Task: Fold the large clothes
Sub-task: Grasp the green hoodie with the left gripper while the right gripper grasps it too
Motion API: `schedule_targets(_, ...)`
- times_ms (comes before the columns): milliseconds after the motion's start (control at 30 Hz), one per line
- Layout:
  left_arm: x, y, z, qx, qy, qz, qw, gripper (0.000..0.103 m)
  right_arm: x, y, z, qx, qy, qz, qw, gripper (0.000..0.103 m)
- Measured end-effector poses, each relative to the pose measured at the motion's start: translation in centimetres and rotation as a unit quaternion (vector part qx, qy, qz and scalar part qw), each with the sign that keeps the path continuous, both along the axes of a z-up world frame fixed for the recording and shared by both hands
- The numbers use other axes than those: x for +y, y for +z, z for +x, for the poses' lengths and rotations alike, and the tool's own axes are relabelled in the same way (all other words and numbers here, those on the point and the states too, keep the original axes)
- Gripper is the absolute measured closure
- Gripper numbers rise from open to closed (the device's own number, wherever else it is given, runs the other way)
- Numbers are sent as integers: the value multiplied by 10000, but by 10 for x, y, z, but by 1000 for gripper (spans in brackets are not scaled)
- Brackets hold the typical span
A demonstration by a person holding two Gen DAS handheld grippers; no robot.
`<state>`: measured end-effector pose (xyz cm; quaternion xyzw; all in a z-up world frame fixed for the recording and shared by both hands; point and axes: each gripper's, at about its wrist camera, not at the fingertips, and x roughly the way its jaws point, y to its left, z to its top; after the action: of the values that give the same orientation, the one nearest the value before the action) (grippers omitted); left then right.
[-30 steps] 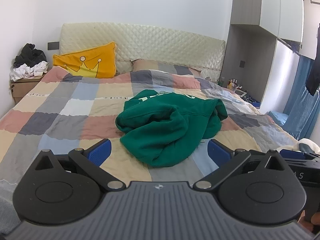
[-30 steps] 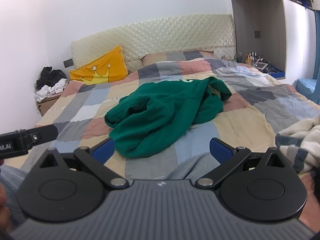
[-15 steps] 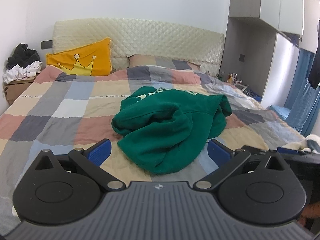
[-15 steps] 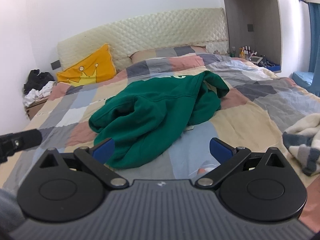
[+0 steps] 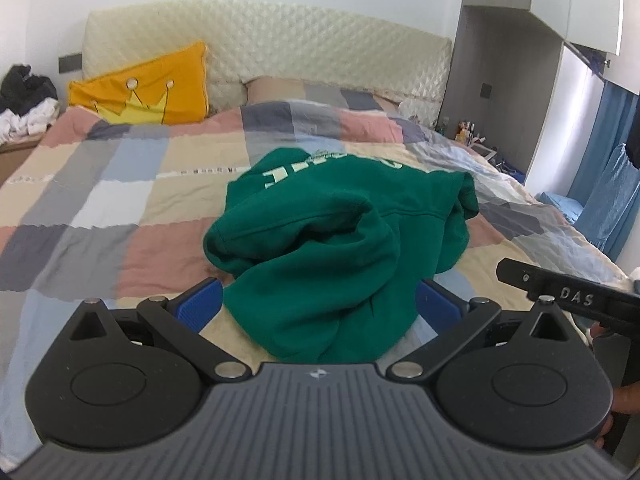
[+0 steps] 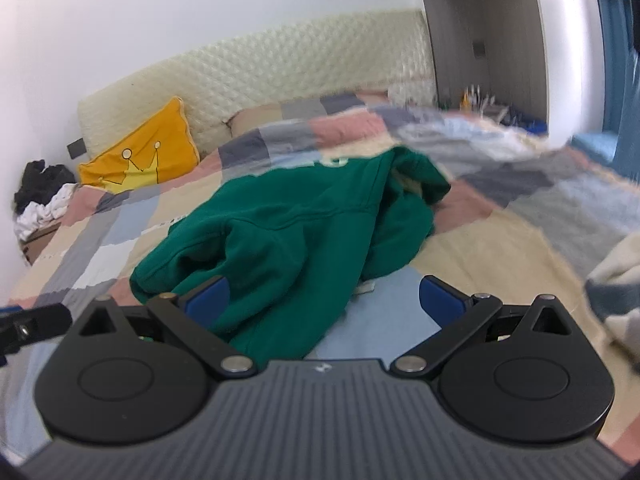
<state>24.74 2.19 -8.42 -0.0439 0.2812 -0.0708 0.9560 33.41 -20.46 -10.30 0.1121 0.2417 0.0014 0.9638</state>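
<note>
The green sweatshirt (image 5: 332,248) lies crumpled in a heap near the middle of the patchwork bedspread (image 5: 120,208), its pale lettering upside down toward twelve o'clock and a thick roll of fabric, probably a sleeve or the hem, bunched toward nine. Nothing is spread or squared yet, so folding has not begun; the garment likely needs to be opened flat first.

The left gripper (image 5: 318,302) sits at six o'clock of the heap, its blue pads wide apart and holding nothing, with the nearest lobe of cloth lying between them in the view. That spread suggests readiness to close on the near edge. Whether the pads touch the fabric cannot be told.

The right gripper (image 6: 324,300) also stands parted and empty, its left pad just beside the heap's near corner, its right pad over bare blue patch. Its view is motion-blurred. From the left camera its black body shows at three o'clock, so the two tools flank the near side, a sensible stance for lifting and shaking the garment out.

Farther out, a yellow crown cushion (image 5: 148,84) leans on the quilted headboard (image 5: 320,52) at eleven o'clock, well clear of the work. A striped blanket (image 6: 616,276) lies at the bed's right edge, near enough to catch a spread sleeve.
</note>
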Motion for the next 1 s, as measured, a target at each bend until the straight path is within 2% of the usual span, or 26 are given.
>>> schedule_targets(200,5,-22,60,371,58,-186,9991,0,-13,-4,47,27,92,602,9981,0)
schedule_targets(367,12,-38,102,536,164,-504,9972,0,-12,-11,90,-81,-18,233,9997,0)
schedule_targets(433,14,-45,118,558,181,-622,9963,0,-17,-18,102,13,-15,304,9995,0)
schedule_targets(533,15,-58,140,655,117,-877,9939,0,-29,-33,121,293,-29,672,9973,0)
schedule_targets(700,15,-83,185,932,-21,-1411,9856,1,-42,-52,160,582,-136,1118,9919,1)
schedule_targets(767,17,-91,201,929,-117,-1718,9807,1,-46,-56,175,567,-237,1201,9909,2)
schedule_targets(800,20,-94,208,865,-224,-2006,9756,1,-47,-58,182,565,-292,1198,9908,10)
schedule_targets(933,28,-107,233,865,-393,-3052,9475,1,-57,-73,210,659,-450,1362,9875,27)
schedule_targets(1000,31,-114,246,966,-332,-3385,9354,2,-61,-81,219,679,-559,1397,9863,29)
